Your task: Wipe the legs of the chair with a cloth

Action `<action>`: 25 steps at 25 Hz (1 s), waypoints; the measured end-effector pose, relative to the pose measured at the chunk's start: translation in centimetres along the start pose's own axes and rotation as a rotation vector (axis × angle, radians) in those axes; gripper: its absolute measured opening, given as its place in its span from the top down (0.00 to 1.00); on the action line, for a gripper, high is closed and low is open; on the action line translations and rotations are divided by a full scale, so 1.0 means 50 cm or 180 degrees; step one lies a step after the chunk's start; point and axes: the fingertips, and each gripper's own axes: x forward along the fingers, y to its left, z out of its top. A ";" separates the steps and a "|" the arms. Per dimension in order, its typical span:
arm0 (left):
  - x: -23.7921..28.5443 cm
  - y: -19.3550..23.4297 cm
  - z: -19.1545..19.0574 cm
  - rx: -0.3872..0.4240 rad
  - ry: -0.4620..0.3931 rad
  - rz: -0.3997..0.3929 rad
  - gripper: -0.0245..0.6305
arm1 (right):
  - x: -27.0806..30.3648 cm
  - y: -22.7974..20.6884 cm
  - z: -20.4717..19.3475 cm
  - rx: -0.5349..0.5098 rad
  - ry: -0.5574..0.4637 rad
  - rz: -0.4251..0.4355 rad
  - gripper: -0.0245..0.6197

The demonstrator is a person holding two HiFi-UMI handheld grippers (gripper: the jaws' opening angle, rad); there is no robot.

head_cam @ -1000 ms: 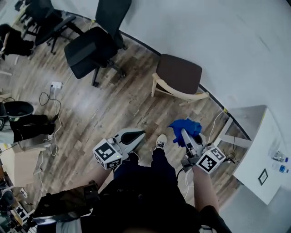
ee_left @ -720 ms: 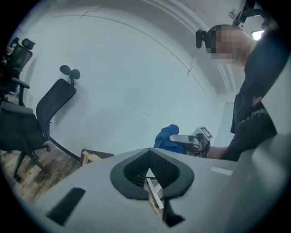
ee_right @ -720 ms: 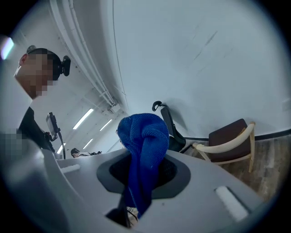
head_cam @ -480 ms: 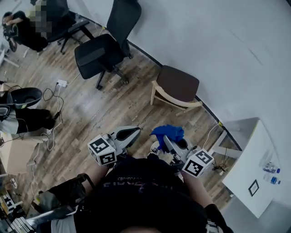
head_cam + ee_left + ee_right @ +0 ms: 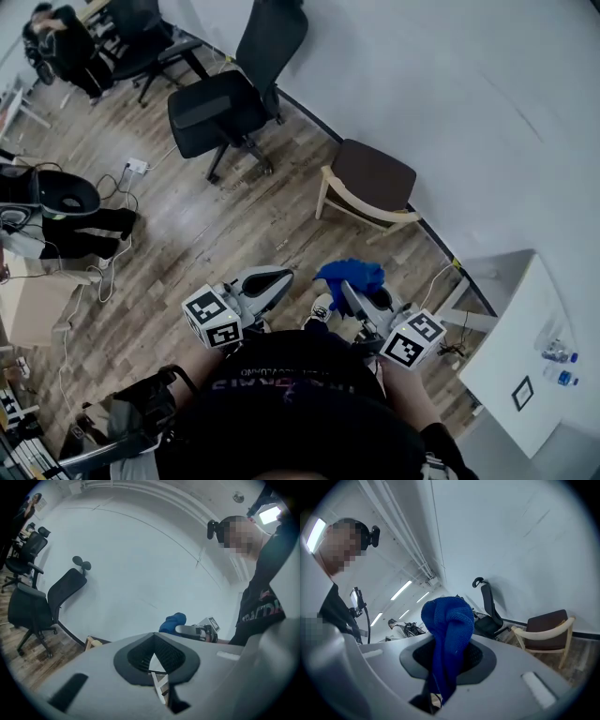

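A wooden chair (image 5: 373, 181) with a brown seat and pale legs stands against the white wall, ahead of both grippers. My right gripper (image 5: 354, 289) is shut on a bunched blue cloth (image 5: 350, 274), held about a step short of the chair. In the right gripper view the cloth (image 5: 449, 630) bulges up out of the jaws and the chair (image 5: 546, 632) shows at the right. My left gripper (image 5: 277, 277) hangs beside it to the left, shut with nothing in it. From the left gripper view, the cloth (image 5: 172, 622) is seen past the jaws.
A black office chair (image 5: 228, 101) stands left of the wooden chair. A white table (image 5: 516, 352) with small bottles (image 5: 558, 356) is at the right. Cables and a power strip (image 5: 138, 167) lie on the wood floor at the left, near dark bags (image 5: 70, 197). A person (image 5: 56, 37) sits far off.
The right gripper with the cloth has drawn in to the left, closer to the left gripper. The whole view has shifted as the person moved. The cloth stays held.
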 end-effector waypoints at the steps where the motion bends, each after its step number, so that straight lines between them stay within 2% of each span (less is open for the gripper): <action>1: -0.013 -0.003 -0.002 0.0024 0.0010 -0.0012 0.96 | 0.000 0.011 -0.005 -0.0006 -0.0026 -0.0023 0.83; 9: -0.162 -0.024 -0.025 0.0121 0.0018 -0.0160 0.96 | 0.028 0.143 -0.090 0.0001 -0.0271 -0.0108 0.83; 13: -0.233 -0.033 -0.053 0.0102 0.0028 -0.0212 0.96 | 0.035 0.206 -0.155 -0.0037 -0.0264 -0.0168 0.83; 25: -0.374 -0.068 -0.145 0.0066 0.0199 -0.0418 0.96 | 0.024 0.316 -0.310 0.0039 -0.0335 -0.0400 0.83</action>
